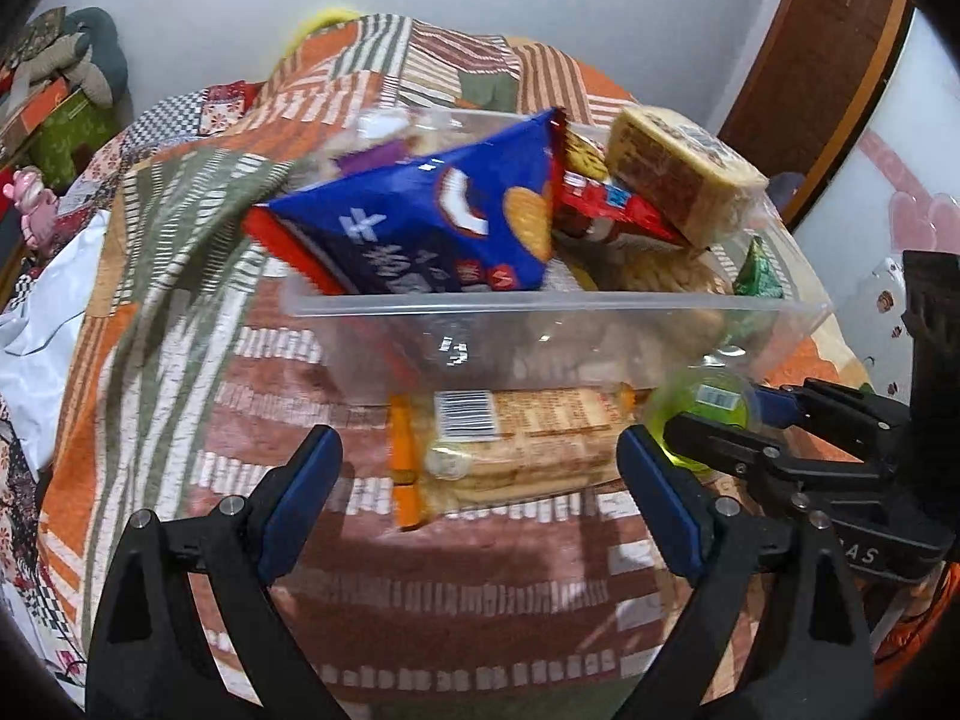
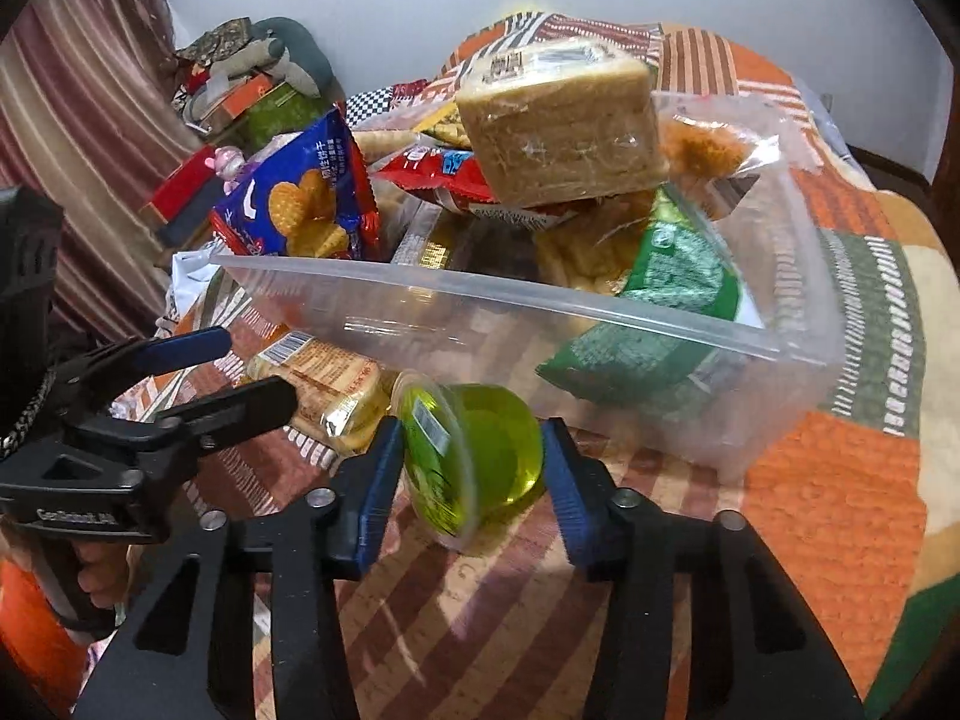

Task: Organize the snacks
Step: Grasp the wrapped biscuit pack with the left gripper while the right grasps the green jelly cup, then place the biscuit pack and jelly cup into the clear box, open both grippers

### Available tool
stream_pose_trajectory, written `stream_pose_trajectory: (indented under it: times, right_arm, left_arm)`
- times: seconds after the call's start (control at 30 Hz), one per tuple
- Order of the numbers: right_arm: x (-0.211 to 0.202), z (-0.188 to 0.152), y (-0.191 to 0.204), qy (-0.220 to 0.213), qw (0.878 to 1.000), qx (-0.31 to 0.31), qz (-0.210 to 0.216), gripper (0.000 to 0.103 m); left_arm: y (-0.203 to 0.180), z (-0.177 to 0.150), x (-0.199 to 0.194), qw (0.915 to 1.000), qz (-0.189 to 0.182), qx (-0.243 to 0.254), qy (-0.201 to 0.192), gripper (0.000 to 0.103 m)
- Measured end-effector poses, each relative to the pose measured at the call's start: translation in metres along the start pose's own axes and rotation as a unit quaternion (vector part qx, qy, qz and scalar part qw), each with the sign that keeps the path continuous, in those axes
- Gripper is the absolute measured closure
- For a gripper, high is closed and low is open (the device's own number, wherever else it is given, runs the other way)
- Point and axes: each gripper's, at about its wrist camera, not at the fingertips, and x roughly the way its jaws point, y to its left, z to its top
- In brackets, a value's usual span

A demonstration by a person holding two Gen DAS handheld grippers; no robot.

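Note:
A clear plastic bin (image 1: 540, 306) (image 2: 600, 306) on the quilt holds several snacks: a blue cracker bag (image 1: 432, 222) (image 2: 300, 204), a red packet (image 1: 606, 210) (image 2: 432, 171), a wrapped bread block (image 1: 678, 174) (image 2: 564, 132) and a green bag (image 2: 666, 312). A clear pack of biscuits (image 1: 522, 438) (image 2: 330, 390) lies on the quilt in front of the bin. My left gripper (image 1: 480, 492) is open just short of it. My right gripper (image 2: 471, 468) (image 1: 720, 420) is shut on a green jelly cup (image 2: 474, 456) (image 1: 702, 414) lying on its side.
The patchwork quilt (image 1: 420, 588) (image 2: 840, 480) covers the bed. Boxes and soft toys (image 1: 54, 96) (image 2: 252, 84) are stacked at the far left by a white wall. A wooden door (image 1: 810, 48) stands at the right.

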Motion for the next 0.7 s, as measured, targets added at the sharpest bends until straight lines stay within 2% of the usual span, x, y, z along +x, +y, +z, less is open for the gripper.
stream_pose_trajectory:
  times: [0.17,0.37,0.43,0.63,0.7]
  right_arm:
    - [-0.013,-0.009,-0.010,-0.011,1.000,0.001,-0.010,0.061]
    - [-0.025,-0.016,-0.017,-0.022,1.000,0.005,-0.016,0.061]
    - [-0.026,-0.016,-0.018,-0.027,0.999,0.009,-0.015,0.061]
    - [-0.033,-0.018,-0.019,-0.037,0.999,0.015,-0.011,0.061]
    - [-0.037,-0.017,-0.018,-0.045,0.999,0.013,-0.013,0.061]
  left_arm:
    - [-0.015,0.002,0.015,0.9997,-0.002,0.016,0.019,0.009]
    - [-0.017,0.006,0.039,0.9990,-0.006,0.001,0.044,0.006]
    - [-0.018,0.007,0.041,0.9993,0.001,-0.002,0.037,0.007]
    - [-0.025,-0.001,0.030,0.9996,-0.006,0.018,0.019,0.025]
    - [-0.026,-0.005,0.025,0.9995,-0.011,0.022,0.018,0.025]
